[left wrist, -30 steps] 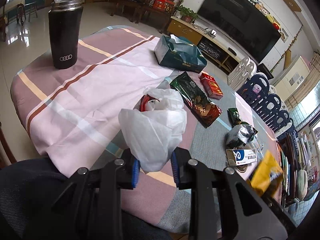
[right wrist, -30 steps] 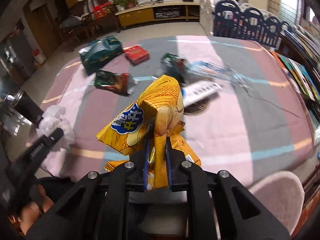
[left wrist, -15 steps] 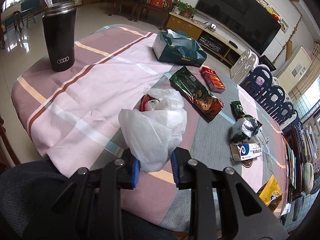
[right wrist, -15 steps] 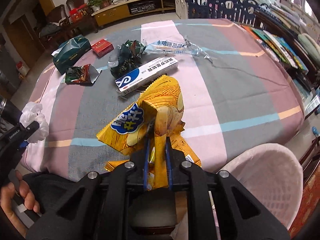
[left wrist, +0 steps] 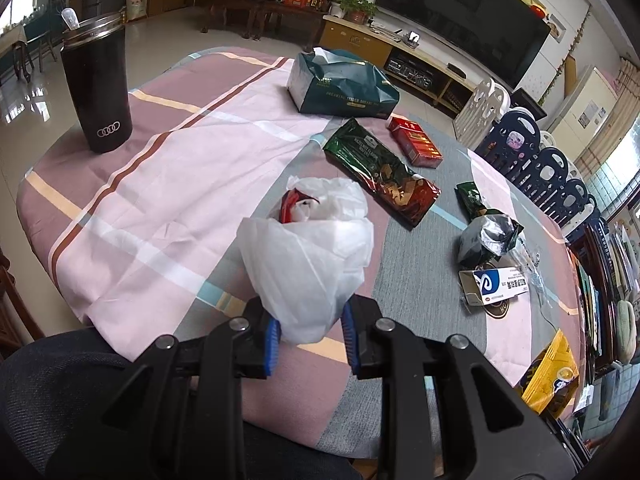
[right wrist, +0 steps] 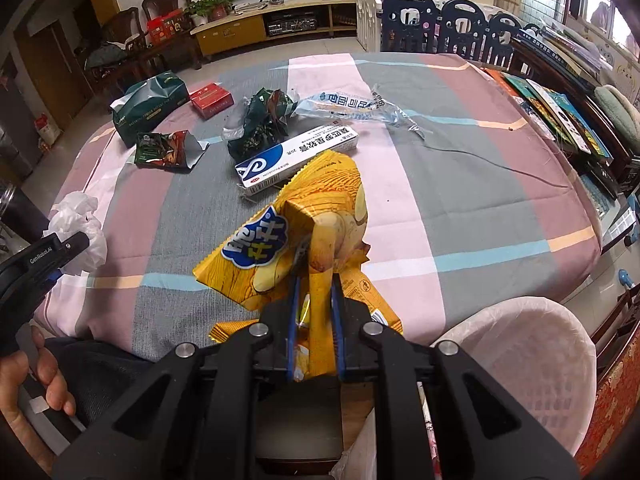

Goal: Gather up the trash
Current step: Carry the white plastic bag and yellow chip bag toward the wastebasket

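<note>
- Tongs on the left (left wrist: 308, 334) clamp the lower end of a crumpled white plastic bag (left wrist: 308, 264); blue pads press it from both sides, with a moderate gap filled by the bag. The bag bulges upward and away from the pads, its long axis running along the fingers, with something red (left wrist: 290, 206) showing at its far opening.
- Tongs on the right (right wrist: 314, 300) are nearly closed on a folded part of a yellow chip bag (right wrist: 280, 248). The chip bag stands up from the pads, its long axis roughly along the fingers, its printed blue logo facing left in the right wrist view.
- Both bags hang over the near edge of the table (right wrist: 460, 184), which carries a striped pink and grey cloth.
- Taking the blue-and-white carton (right wrist: 296, 156) as landmark: it lies on the table just beyond the chip bag, long axis slanting up to the right.
- A crumpled green wrapper (right wrist: 260, 124) sits just behind the carton, and a clear printed wrapper (right wrist: 356, 106) behind and to its right.
- A red box (right wrist: 211, 99) and a dark green tissue pack (right wrist: 150, 106) lie farther left of the carton.
- A pale basket (right wrist: 520, 348) stands well below and right of the carton, beside the table edge.
</note>
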Tool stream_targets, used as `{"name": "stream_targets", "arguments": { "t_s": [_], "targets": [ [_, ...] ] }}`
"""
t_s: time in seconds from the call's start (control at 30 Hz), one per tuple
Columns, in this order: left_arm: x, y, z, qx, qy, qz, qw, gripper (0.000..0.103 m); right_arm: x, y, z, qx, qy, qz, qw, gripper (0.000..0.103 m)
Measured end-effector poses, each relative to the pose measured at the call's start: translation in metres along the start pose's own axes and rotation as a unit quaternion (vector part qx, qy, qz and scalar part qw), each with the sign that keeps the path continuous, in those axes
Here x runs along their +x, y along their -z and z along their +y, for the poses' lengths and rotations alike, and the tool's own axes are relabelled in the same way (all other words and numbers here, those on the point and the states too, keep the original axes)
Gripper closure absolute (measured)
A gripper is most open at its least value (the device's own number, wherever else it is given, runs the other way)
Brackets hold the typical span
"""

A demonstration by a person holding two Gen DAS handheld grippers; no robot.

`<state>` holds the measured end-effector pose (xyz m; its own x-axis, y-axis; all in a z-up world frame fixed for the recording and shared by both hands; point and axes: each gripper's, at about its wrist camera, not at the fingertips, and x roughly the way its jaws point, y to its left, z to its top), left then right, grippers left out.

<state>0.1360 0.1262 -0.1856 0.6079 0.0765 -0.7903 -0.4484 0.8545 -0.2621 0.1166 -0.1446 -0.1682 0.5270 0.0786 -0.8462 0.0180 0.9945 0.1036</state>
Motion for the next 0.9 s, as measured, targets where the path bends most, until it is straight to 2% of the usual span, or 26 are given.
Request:
{"name": "stream_targets", "arguments": {
  "t_s": [0.73,0.8,0.9],
  "targets": [
    [0.003,0.001,-0.008,0.022,-0.013,0.008,0.9996,0.077,-0.007,0.004,-0.007,0.003,-0.007,-0.005,1.0,0.088],
    [0.002,0.001,-0.009,0.024,-0.013,0.003,0.9996,0.077,-0.01,0.003,-0.008,0.005,-0.01,-0.008,1.0,0.088],
    [-0.014,0.0,-0.016,0.039,0.004,-0.024,0.9989,0.077,-0.024,-0.001,-0.012,0.007,-0.014,-0.022,1.0,0.088]
  ]
}}
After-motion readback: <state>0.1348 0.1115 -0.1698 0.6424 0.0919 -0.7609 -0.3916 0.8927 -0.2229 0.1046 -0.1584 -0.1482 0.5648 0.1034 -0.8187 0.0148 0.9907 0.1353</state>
